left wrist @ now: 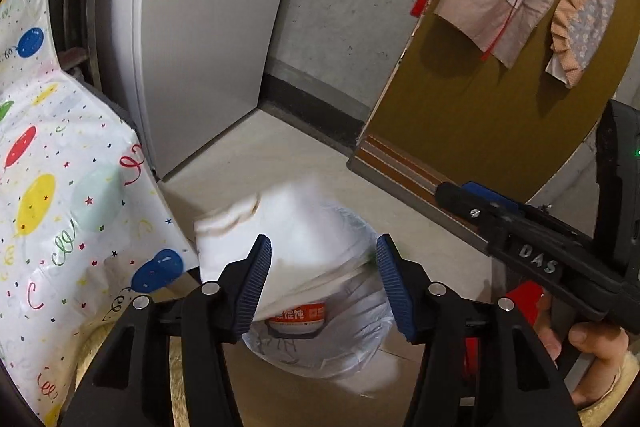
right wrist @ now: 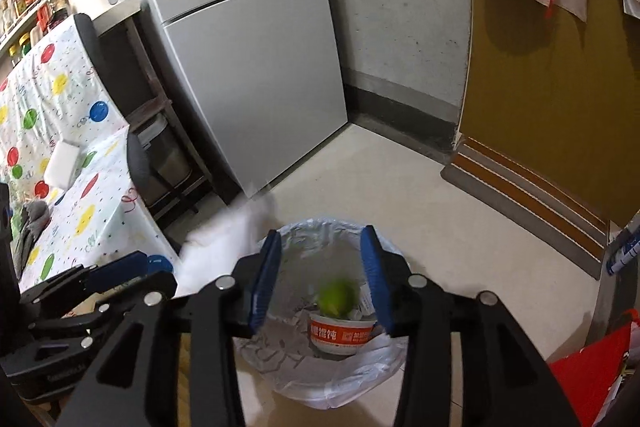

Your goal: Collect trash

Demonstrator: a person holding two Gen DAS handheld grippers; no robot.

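- Both grippers hang over the bin (right wrist: 320,367): left gripper (left wrist: 324,279) has its jaws apart, with the white paper (left wrist: 280,227) blurred between them and clear of the right pad; whether the left pad touches it I cannot tell.
- Right gripper (right wrist: 320,279) also has its jaws apart, nothing gripped; a blurred green ball (right wrist: 338,297) shows between them, above the cup (right wrist: 340,335) in the bin.
- Bin has a white liner, crumpled inside.
- Balloon-print table (right wrist: 80,195) edges close on the left; fridge (right wrist: 256,67) stands beyond; bare floor (right wrist: 400,195) lies far and right, up to the doormat (right wrist: 532,203).
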